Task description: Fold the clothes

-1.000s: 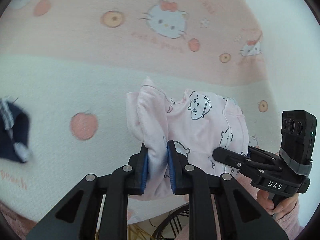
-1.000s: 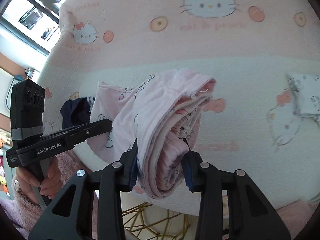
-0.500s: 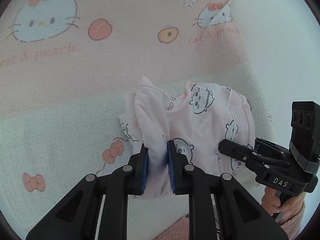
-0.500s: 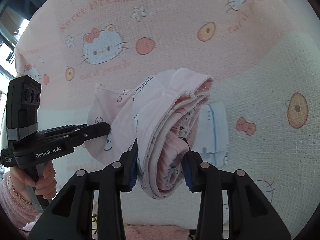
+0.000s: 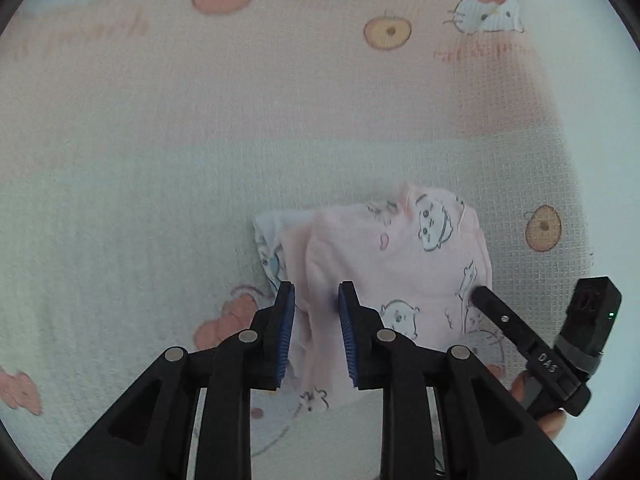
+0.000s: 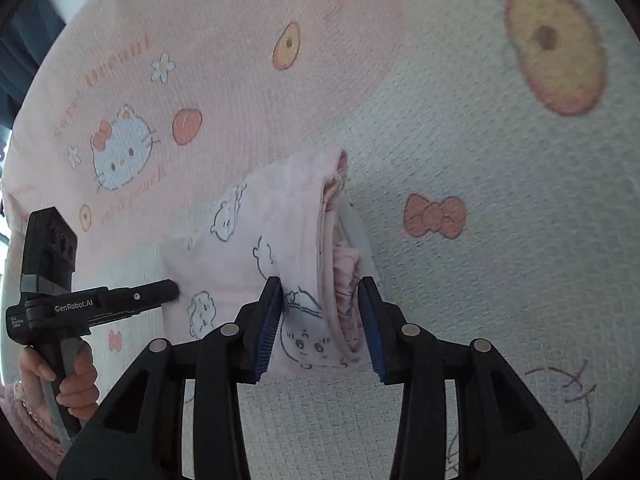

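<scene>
L tool (image 5: 316,312): jaws just eased wider, narrow gap; pink fold btwn pads, left pad clear of cloth.
R tool (image 6: 320,312): mid-open, clamped on thick folded edge of pink garment (image 6: 256,256).
Garment: folded, on printed blanket (image 5: 160,200), partly over white cloth (image 5: 266,240) at left.

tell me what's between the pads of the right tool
In the right wrist view, the rolled edge of the folded pink garment fills the gap in the right tool, with both blue pads against the cloth.
</scene>
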The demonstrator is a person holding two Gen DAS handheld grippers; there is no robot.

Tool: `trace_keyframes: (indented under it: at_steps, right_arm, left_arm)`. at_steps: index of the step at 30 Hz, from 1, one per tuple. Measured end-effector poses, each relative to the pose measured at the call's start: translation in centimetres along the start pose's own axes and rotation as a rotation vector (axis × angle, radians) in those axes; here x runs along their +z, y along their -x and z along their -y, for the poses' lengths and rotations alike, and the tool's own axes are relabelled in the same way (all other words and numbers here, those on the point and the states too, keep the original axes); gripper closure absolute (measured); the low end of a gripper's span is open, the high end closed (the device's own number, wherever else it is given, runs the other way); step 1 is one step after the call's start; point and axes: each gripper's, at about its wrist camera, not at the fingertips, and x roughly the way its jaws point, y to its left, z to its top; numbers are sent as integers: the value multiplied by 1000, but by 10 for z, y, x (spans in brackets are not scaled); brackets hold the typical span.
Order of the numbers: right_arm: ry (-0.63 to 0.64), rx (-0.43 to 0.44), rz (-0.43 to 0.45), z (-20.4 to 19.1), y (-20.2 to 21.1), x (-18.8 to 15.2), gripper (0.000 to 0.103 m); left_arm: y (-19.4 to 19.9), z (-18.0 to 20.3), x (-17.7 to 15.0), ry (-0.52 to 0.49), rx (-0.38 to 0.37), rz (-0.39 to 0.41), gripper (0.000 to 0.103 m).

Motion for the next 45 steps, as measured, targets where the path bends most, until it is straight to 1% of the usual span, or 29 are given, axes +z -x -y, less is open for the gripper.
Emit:
trace_keyframes:
  at_steps: [1,2,4,5,8,9,10,11,13,14,15,16,18,20,21,22,23,24,25,27,28,29,31,33,34,35,39,42,45]
  right_arm:
    - [-10,-18,37,1,10,0,64]
    - [-1,-32,55,-1,14,1,64]
    - [70,-53,37,-16,9,3,61]
    - [106,-64,28,-23,6,3,61]
    - [203,-110,-5,-41,-4,6,64]
    - [215,-154,-28,-39,-13,7,66]
    - [209,-176,-47,-34,-20,9,65]
    - [181,-165,-52,-25,-20,11,64]
    - [134,-141,-34,-12,-11,12,64]
    - [111,-129,-24,-6,-6,12,64]
    - [87,-117,-15,0,-2,13,64]
    - [71,-115,-11,4,3,13,64]
    - [48,-144,-25,4,13,16,64]
    - [69,-164,-26,-10,26,20,63]
    - [96,-159,-20,-23,32,23,62]
    - [124,-152,-16,-37,39,26,62]
    - [155,-146,-16,-56,45,28,62]
    - [184,-141,-17,-77,48,31,61]
    - [211,-137,-17,-99,51,33,59]
    - [258,-132,-14,-149,51,36,42]
    - [283,-128,-6,-175,49,33,28]
    - [309,-125,1,-201,47,31,21]
    - [348,-103,-2,-253,38,27,18]
    - [358,-61,-26,-299,26,18,16]
    - [360,-39,-36,-320,21,11,13]
    - [361,-17,-45,-340,16,4,10]
    - [380,44,-69,-408,6,-15,9]
    - [397,28,-38,-440,18,-29,7]
    - [406,-38,-4,-456,37,-43,4]
  left_arm:
    - [8,6,1,-35,14,37,79]
    - [12,13,2,-69,6,57,79]
    - [7,32,-2,-138,-60,43,79]
    - [-1,40,-4,-172,-51,30,79]
    - [-30,51,-4,-241,46,-28,79]
    - [-39,45,-3,-236,83,-53,79]
    - [-44,38,-2,-228,99,-70,79]
    - [-42,30,-1,-220,101,-73,82]
    - [-31,18,2,-214,168,-62,83]
    - [-24,14,3,-224,239,-49,72]
    - [-17,9,4,-229,288,-39,72]
    - [-10,3,5,-216,290,-36,72]
    - [8,-8,9,-161,262,-32,72]
    - [35,-14,10,-138,248,8,71]
    - [50,-17,10,-134,254,31,70]
    - [66,-23,11,-134,272,54,63]
    - [82,-30,12,-133,291,77,52]
    - [98,-36,13,-132,309,100,48]
    - [116,-45,16,-128,331,119,48]
    - [151,-74,19,-107,375,154,46]
    - [165,-86,18,-101,396,168,42]
    - [179,-98,16,-95,418,181,39]
    - [204,-119,9,-76,453,205,38]
    - [230,-140,-3,-56,474,234,37]
    - [237,-147,-8,-48,487,242,36]
    - [243,-156,-11,-39,496,241,36]
    - [268,-181,-24,-21,505,214,35]
    - [290,-185,-38,-49,566,258,35]
    - [320,-182,-60,-46,623,362,35]
